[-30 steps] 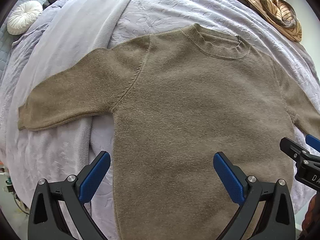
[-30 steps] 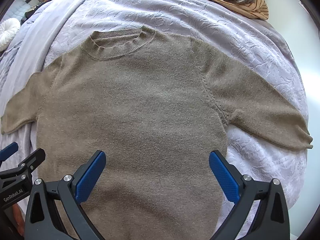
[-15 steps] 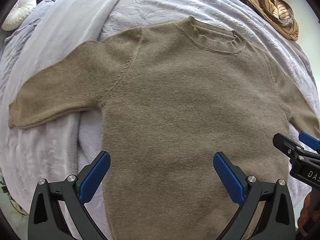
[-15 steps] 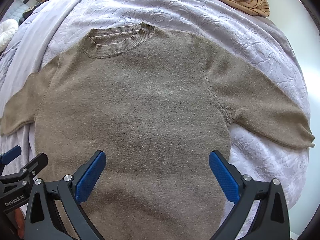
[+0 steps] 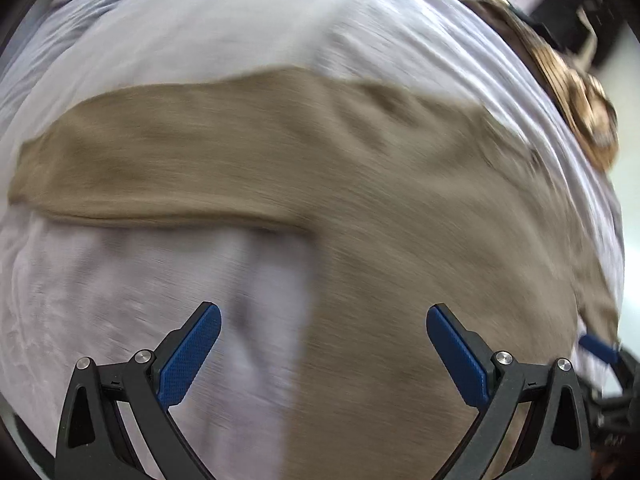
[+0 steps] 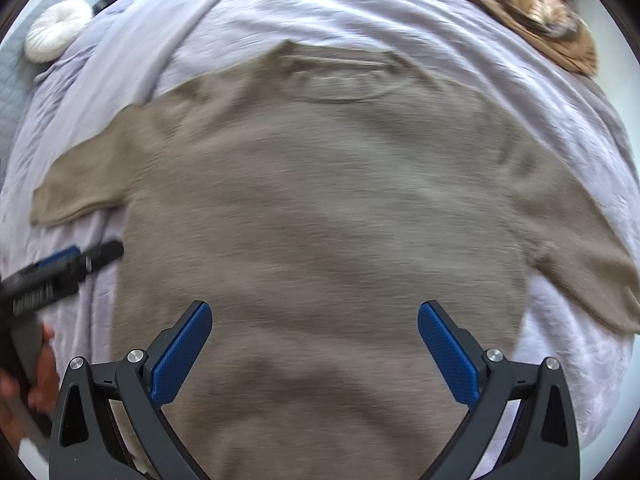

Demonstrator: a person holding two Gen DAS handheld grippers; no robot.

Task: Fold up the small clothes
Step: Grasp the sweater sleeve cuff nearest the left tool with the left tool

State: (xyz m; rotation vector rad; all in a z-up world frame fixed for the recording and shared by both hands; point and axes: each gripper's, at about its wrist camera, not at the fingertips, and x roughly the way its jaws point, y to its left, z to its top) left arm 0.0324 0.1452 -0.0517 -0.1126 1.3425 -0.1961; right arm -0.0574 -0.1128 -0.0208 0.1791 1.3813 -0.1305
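An olive-brown knit sweater [image 6: 328, 208] lies flat on a pale lilac bedspread [image 6: 360, 12], sleeves spread out, collar at the far end. In the left wrist view the sweater [image 5: 400, 220] fills the right half and its left sleeve [image 5: 152, 160] stretches across. My left gripper [image 5: 323, 344] is open and empty, over the sweater's left side edge. My right gripper [image 6: 314, 340] is open and empty, over the lower body of the sweater. The left gripper also shows at the left edge of the right wrist view [image 6: 60, 268]. Both views are motion-blurred.
A striped tan garment [image 6: 532, 12] lies bunched at the far right of the bed, also in the left wrist view [image 5: 576, 96]. A round white cushion [image 6: 56, 32] sits at the far left. Bare bedspread [image 5: 160, 300] lies under the left sleeve.
Both grippers have moved fast; the frames are now blurred. The left gripper has shifted left, to the sweater's side edge below the sleeve. The right gripper has shifted left and closer to the sweater.
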